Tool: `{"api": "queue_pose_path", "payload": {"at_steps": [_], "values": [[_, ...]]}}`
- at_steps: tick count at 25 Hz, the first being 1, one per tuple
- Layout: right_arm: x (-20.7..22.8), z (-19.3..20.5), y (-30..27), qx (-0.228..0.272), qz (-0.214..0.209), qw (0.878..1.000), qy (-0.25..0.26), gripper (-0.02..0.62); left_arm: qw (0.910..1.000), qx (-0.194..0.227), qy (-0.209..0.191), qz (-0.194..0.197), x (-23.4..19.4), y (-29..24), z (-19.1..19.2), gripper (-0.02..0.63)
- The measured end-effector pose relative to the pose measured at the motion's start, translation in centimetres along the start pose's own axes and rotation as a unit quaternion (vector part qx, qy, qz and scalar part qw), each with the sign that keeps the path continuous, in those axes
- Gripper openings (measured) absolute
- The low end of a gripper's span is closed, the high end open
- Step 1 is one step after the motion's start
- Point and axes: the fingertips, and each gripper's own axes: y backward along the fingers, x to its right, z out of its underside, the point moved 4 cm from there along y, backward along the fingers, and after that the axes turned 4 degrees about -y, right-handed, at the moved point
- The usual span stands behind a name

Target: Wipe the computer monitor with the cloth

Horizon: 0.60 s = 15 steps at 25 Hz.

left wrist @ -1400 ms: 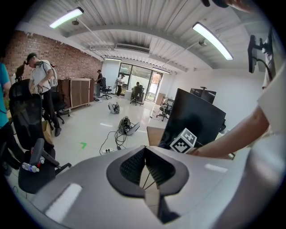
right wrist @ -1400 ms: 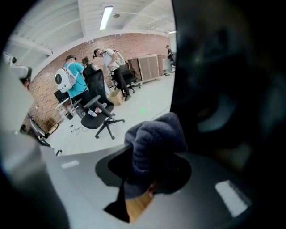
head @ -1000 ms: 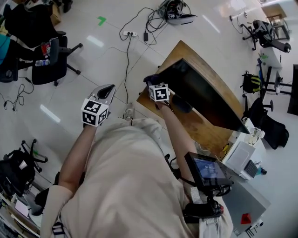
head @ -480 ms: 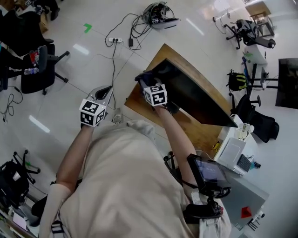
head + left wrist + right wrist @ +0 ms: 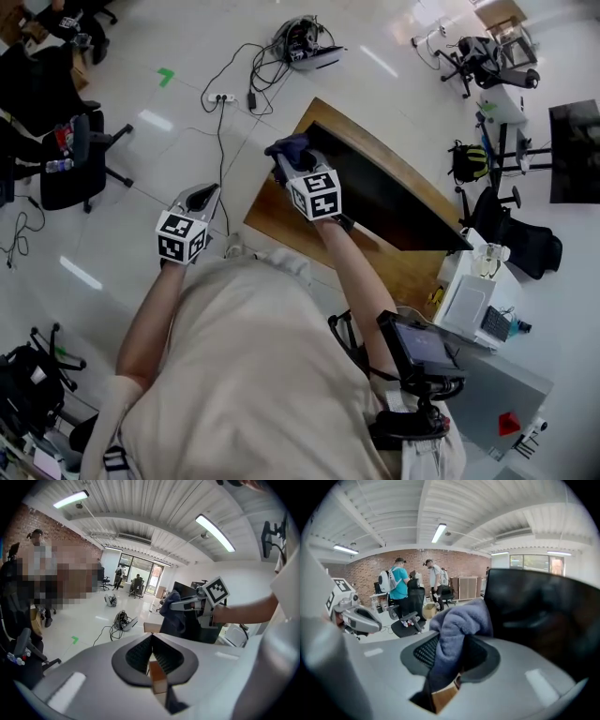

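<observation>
I am gripping the cloth (image 5: 459,620) with the right gripper (image 5: 450,656). Its jaws are pinching the cloth's lower fold between them, and the rest is bunching up above the jaws. In the right gripper view, the bunched part is sitting just beside the monitor (image 5: 543,616), at the screen's near edge; I cannot tell whether it is touching the glass. From the head view, the cloth (image 5: 286,148) is riding at the end of the monitor (image 5: 384,192), which is standing on the bench (image 5: 277,220). The right gripper (image 5: 284,166) is pointing along the screen at that end. The left gripper (image 5: 204,195) is hanging over the floor (image 5: 169,150), well apart from the monitor and off the bench. Its jaws are pressing together with nothing between them (image 5: 151,653).
</observation>
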Motion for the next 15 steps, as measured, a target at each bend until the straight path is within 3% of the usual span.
{"api": "queue_pose_path", "payload": {"at_steps": [15], "values": [[0.4,-6.1,3.2,0.074,0.013,0.997,0.003,0.114,0.9999,0.000,-0.017,0.003,-0.5,0.5,-0.7,0.000]]}}
